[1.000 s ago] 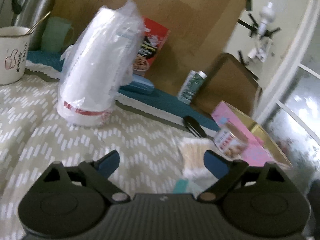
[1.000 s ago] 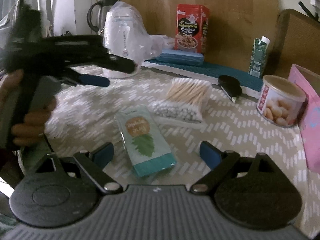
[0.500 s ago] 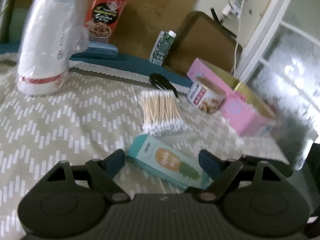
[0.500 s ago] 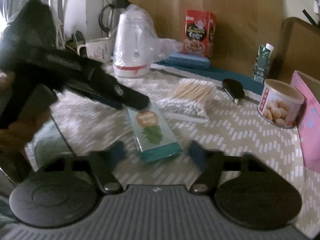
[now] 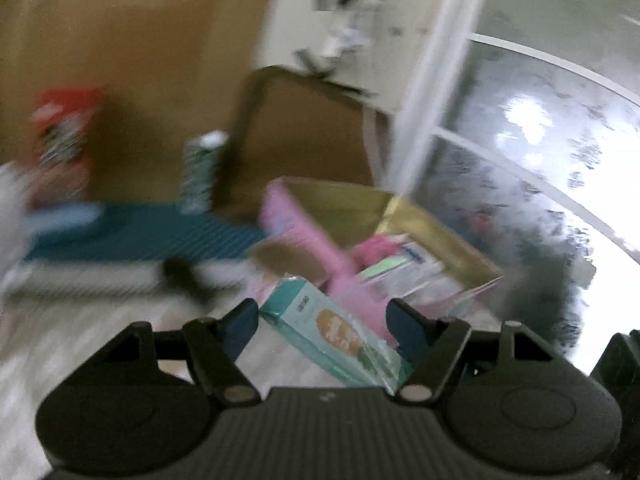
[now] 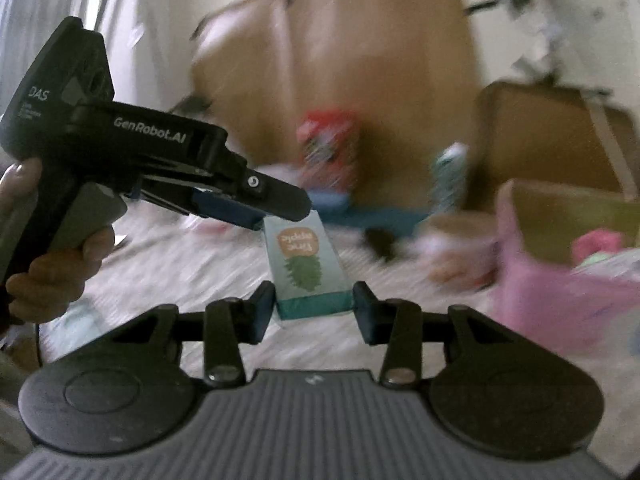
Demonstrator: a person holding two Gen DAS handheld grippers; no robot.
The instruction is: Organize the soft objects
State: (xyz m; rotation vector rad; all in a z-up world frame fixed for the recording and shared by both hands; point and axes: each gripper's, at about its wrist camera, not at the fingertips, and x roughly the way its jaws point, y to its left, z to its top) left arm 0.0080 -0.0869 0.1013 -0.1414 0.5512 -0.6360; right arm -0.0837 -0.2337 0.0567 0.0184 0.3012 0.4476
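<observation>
A teal tissue pack with a pineapple print [image 6: 306, 264] is held off the table between both grippers. My right gripper [image 6: 315, 306] is shut on its near end. My left gripper [image 6: 256, 204] grips its far end, seen from the side with the hand behind it. In the left wrist view the pack [image 5: 336, 336] lies between the blue pads of the left gripper [image 5: 320, 324], which press on it. A pink box [image 6: 560, 292] with soft items inside stands at the right; it also shows in the left wrist view [image 5: 316, 240].
Both views are motion-blurred. A red carton [image 6: 328, 148], a green-white carton [image 6: 450, 172], a black object [image 6: 380, 242] and a tin [image 6: 460, 252] stand on the chevron cloth. A brown board [image 5: 304, 136] and a window [image 5: 540, 168] are behind.
Both grippers closed on the tissue pack and lifted it off the cloth, moving it right toward the pink box. Both views swung right.
</observation>
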